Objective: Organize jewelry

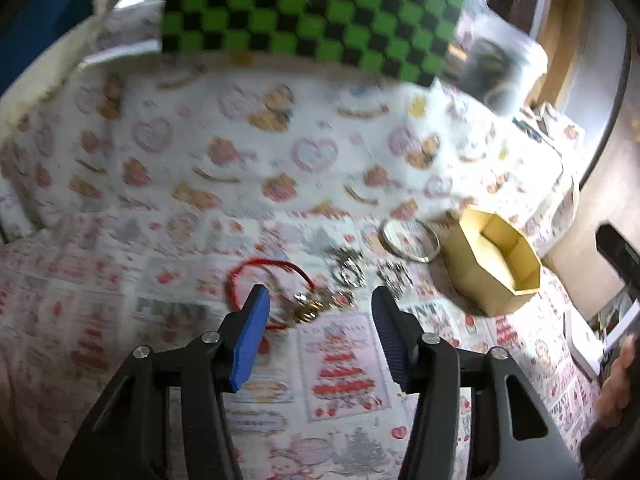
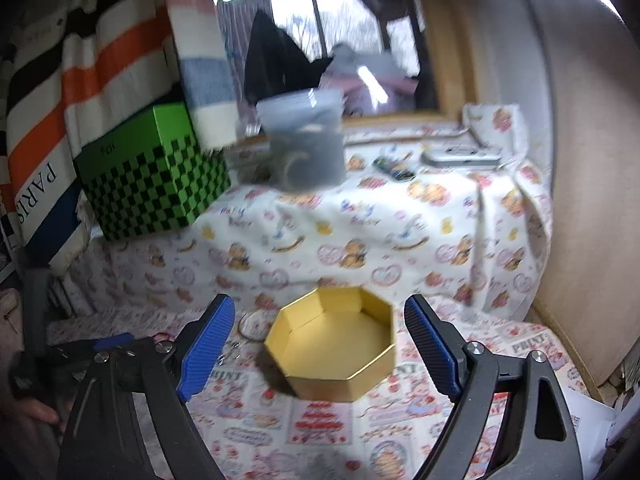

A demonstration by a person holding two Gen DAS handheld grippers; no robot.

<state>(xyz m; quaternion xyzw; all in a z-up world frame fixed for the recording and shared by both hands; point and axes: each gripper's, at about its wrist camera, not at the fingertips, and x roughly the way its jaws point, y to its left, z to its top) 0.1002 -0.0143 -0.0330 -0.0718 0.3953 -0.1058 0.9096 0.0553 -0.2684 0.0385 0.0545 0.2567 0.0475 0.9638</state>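
- Red cord bracelet [image 1: 272, 280] with a gold charm lying flat on the patterned cloth [image 1: 200, 160], at the left end of a loose row of jewelry; likely the first piece to go, being nearest the left gripper.
- Just right of it, two silvery chain pieces [image 1: 352, 268], then a plain silver bangle [image 1: 409, 240] farther right, almost touching the box; spread out singly, probably so each can be picked alone.
- Open gold octagonal box [image 2: 332, 344] to the right of the row, lid off, bare inside; seemingly the place meant for the pieces, set close so each carry is short.
- Left gripper [image 1: 316, 304] angled down over the charm, fingers [image 1: 252, 336] released and partly apart, one on each side of the cord's near end, nothing pinched yet; judged as lining up for a grasp.
- Right gripper [image 2: 316, 344] hovering near the box, fingers [image 2: 208, 344] released and wide, framing the box without touching it; perhaps ready to steady it.
- Risk, as a judgement: thin cord and small charm may slip from broad pads; a low, centred pinch needed.
- Farther back: green checkered box [image 2: 152, 184] at far left, a clear plastic tub [image 2: 304, 140] behind, a window beyond; no part in the job.
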